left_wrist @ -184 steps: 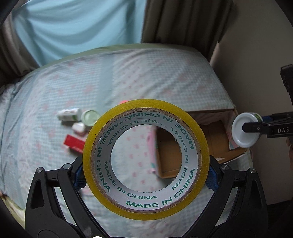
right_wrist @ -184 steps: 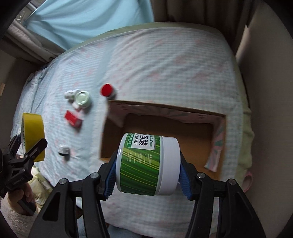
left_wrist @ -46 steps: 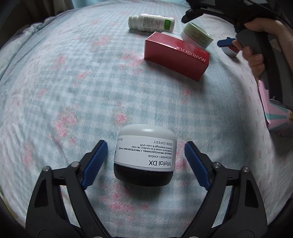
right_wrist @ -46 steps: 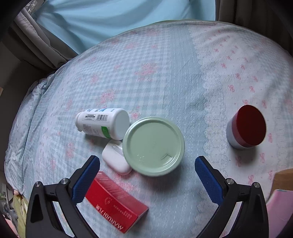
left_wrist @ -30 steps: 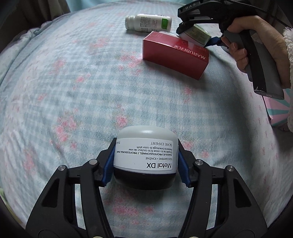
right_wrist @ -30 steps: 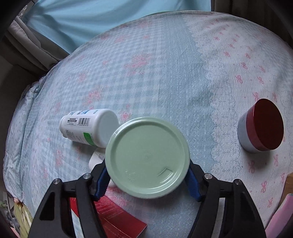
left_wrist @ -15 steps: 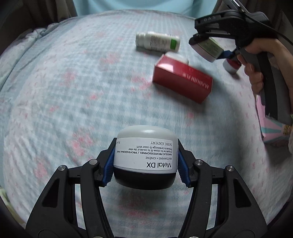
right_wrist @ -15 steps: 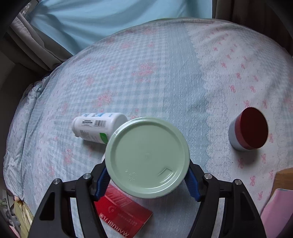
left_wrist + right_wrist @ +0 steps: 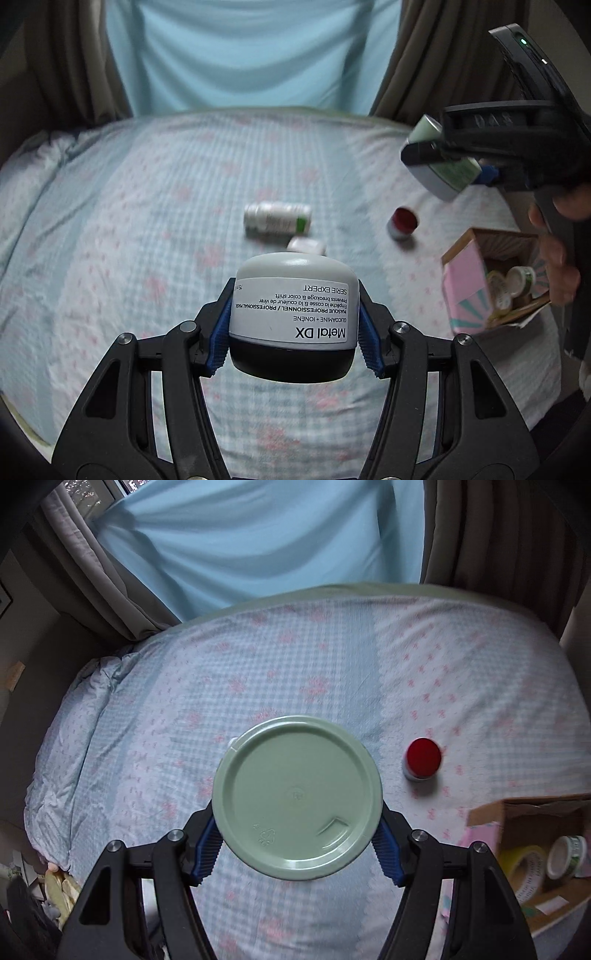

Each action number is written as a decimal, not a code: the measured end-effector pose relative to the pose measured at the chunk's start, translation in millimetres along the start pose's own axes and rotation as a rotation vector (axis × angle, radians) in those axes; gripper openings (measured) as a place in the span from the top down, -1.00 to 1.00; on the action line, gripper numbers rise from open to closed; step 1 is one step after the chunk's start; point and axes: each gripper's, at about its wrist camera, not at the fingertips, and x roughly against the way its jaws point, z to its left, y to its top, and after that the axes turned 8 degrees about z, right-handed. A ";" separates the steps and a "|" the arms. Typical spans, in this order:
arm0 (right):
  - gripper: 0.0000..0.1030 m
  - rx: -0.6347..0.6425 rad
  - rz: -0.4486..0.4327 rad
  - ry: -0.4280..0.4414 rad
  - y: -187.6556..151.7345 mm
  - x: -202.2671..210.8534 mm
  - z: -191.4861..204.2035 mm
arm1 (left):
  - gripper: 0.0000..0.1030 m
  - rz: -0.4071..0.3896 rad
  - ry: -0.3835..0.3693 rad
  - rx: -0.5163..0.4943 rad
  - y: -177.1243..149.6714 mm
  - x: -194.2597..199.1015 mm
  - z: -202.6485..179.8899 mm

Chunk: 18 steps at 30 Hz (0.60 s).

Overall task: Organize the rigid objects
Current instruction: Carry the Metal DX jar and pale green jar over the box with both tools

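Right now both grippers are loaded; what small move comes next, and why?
Probably carry the right gripper with its green-lidded jar rightward over the box. The box sits open at the lower right, tape rolls already inside, and the jar hangs lifted off the bed.

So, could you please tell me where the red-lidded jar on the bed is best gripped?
Grip the red-lidded jar across its round side wall, coming from above. It stands upright, lid up, apart from other items, so opposite sides look free for the tongs. Both tongs are full now.
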 end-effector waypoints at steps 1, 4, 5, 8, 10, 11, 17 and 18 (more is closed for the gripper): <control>-0.27 -0.002 -0.005 -0.004 -3.2 13.3 -1.4 | -0.04 -0.009 -0.008 -0.017 7.5 9.7 -6.0; -0.27 -0.017 -0.026 -0.020 -15.0 51.7 -12.8 | -0.04 -0.023 -0.028 -0.059 22.4 30.8 -23.8; -0.27 -0.022 -0.034 -0.024 -18.0 59.7 -16.6 | -0.04 -0.028 -0.038 -0.070 27.2 37.8 -31.1; -0.27 -0.050 -0.064 -0.034 -28.9 92.3 -36.7 | -0.04 -0.026 -0.069 -0.063 40.3 55.3 -54.0; -0.27 -0.067 -0.080 -0.035 -35.9 111.1 -53.2 | -0.04 -0.039 -0.072 -0.048 46.7 67.5 -72.3; -0.27 -0.073 -0.086 -0.034 -39.9 121.2 -63.8 | -0.05 -0.048 -0.073 -0.045 49.5 73.4 -82.4; -0.27 -0.083 -0.086 -0.042 -62.2 168.2 -128.4 | -0.05 -0.058 -0.098 -0.043 65.3 93.1 -153.5; -0.27 -0.082 -0.086 -0.047 -66.2 174.7 -138.4 | -0.05 -0.055 -0.101 -0.047 68.3 93.6 -166.0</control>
